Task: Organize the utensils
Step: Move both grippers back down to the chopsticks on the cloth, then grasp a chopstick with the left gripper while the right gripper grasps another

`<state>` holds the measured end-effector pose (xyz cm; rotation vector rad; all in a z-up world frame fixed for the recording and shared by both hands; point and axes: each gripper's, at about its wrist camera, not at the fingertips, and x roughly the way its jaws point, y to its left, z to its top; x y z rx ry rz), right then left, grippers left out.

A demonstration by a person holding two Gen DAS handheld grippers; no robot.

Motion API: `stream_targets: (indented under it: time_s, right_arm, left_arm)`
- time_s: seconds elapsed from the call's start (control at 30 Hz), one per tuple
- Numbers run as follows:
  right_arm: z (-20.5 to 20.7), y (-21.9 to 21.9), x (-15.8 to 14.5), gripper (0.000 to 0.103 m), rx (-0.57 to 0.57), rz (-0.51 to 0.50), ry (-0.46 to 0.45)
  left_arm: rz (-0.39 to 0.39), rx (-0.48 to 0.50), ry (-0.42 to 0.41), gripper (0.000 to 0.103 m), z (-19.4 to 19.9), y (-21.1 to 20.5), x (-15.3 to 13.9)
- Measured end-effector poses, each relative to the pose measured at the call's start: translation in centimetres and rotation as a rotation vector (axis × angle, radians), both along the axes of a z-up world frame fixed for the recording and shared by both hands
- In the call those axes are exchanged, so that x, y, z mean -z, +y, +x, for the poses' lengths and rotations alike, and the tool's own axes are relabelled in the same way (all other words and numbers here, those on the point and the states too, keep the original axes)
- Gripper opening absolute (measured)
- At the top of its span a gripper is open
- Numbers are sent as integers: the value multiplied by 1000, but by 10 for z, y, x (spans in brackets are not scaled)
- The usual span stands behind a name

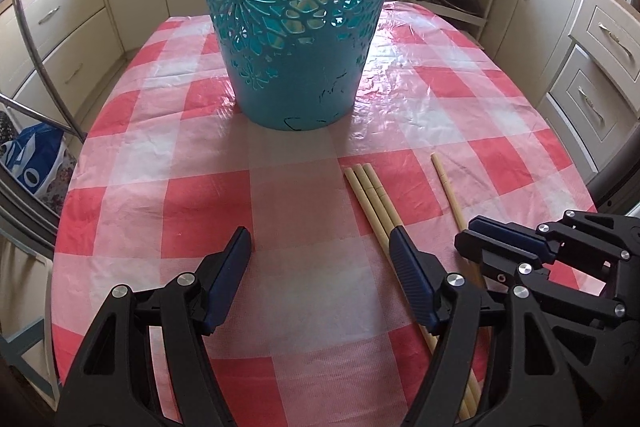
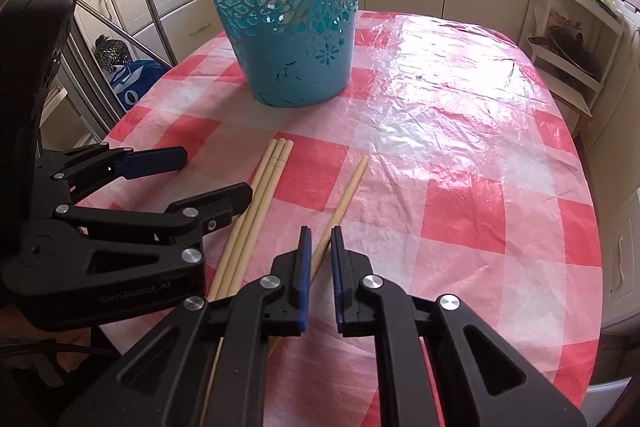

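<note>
Bamboo single chopstick (image 2: 345, 203) pinched in right hand-held gripper (image 2: 319, 233); left hand-held gripper (image 1: 320, 237) gapes wide (empty) beside three chopsticks (image 1: 370, 197).

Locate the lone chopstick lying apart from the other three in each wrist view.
Left wrist: lone chopstick sits right of centre, right of the bundle of three.
Right wrist: lone chopstick runs through centre into the right hand-held gripper.
Shared landmark: teal basket.

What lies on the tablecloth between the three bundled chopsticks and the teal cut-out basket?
Nothing: in both wrist views the pink-and-white checked tablecloth is bare between the three bundled pale wooden chopsticks and the teal plastic basket with flower cut-outs.
</note>
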<state>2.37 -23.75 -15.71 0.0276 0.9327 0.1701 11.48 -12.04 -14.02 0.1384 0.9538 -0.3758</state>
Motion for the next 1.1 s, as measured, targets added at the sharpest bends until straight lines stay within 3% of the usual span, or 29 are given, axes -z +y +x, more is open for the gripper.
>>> stream_targets:
  time_s: [0.47, 0.7, 0.87, 1.0, 1.1]
  right_arm:
    - [-2, -1, 0, 10, 10, 6, 0]
    - [-1, -4, 0, 10, 23, 11, -1]
    - [-1, -5, 0, 11, 25, 12, -2]
    - [-1, -6, 0, 11, 30, 18, -2]
    - [0, -7, -1, 11, 34, 23, -1]
  left_arm:
    - [57, 14, -6, 68, 7, -9, 3]
    - [68, 199, -17, 69, 17, -18, 3]
    - [140, 323, -11, 69, 24, -29, -1]
    - [120, 319, 77, 69, 37, -27, -1]
    - [113, 311, 66, 65, 33, -26, 0]
